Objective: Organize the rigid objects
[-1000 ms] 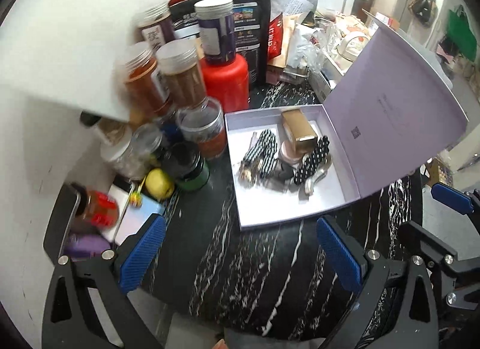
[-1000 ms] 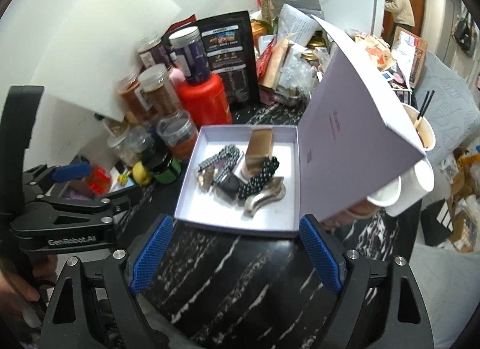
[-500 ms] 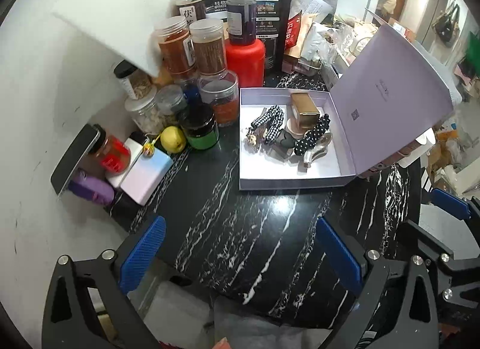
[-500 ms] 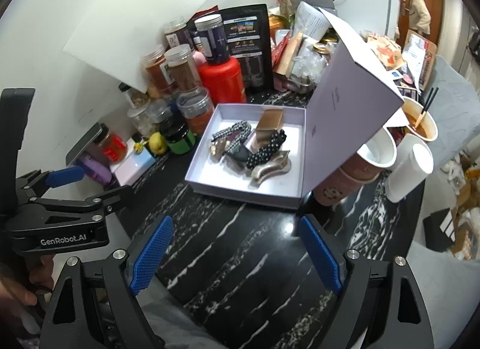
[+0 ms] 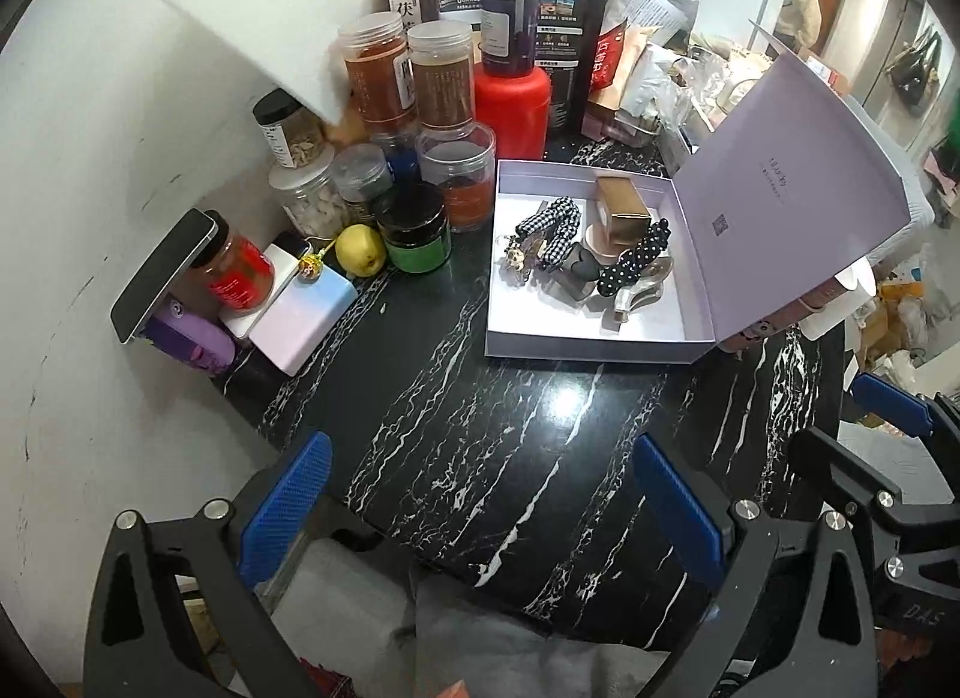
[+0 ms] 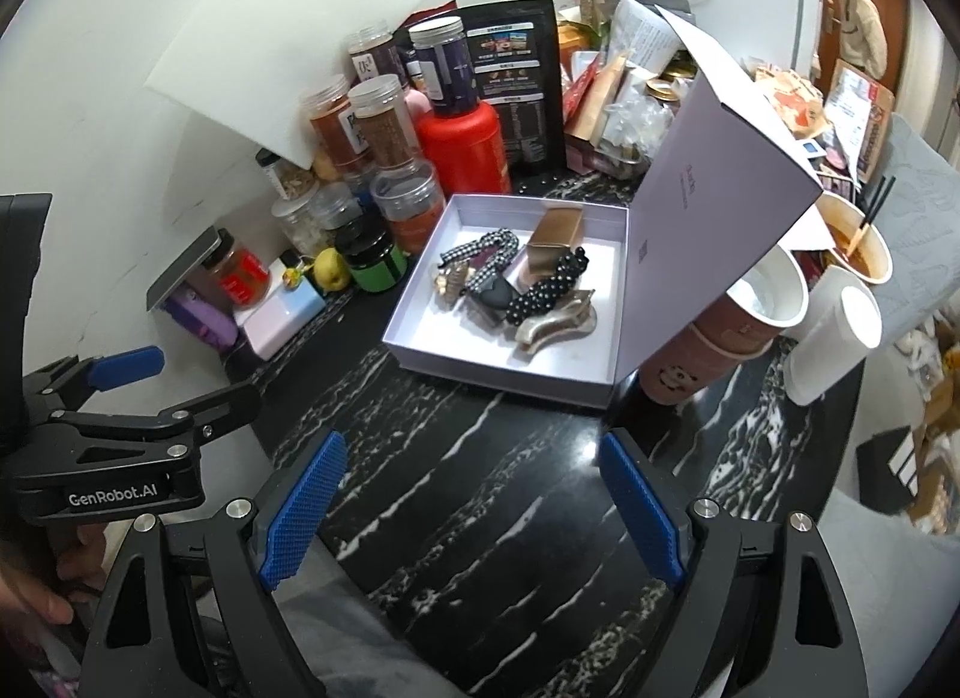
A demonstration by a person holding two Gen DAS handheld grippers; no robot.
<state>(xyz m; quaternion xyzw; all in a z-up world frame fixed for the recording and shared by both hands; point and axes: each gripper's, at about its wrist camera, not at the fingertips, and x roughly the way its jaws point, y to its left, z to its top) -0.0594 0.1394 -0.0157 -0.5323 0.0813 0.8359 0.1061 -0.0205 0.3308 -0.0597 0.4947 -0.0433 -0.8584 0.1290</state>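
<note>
Right view only: paper cups (image 6: 762, 308) at 3 o'clock of box (image 6: 456, 371)
Worktop (image 5: 480, 458): glossy black marble (white veins)
Left hand-held gripper (image 5: 480, 512): wide, empty
Right hand-held gripper (image 6: 474, 512): wide, empty

The open box (image 5: 585, 338) was set on the bench (image 5: 480, 458), and all else is placed from it. Inside it were laid hair clips (image 5: 549, 230), a small carton (image 5: 621, 209) toward its far wall, and a claw clip (image 5: 639, 290) toward its near right. Its lid (image 5: 792, 200) was raised on the right side. Left of the box, jars (image 5: 456, 188) were crowded against the wall, with a fruit (image 5: 359, 249) at their near edge. Behind the box a pouch (image 5: 561, 62) was stood upright. Right of the box, beyond the lid, paper cups (image 6: 762, 302) were gathered. Before the box the bench was left bare.
</note>
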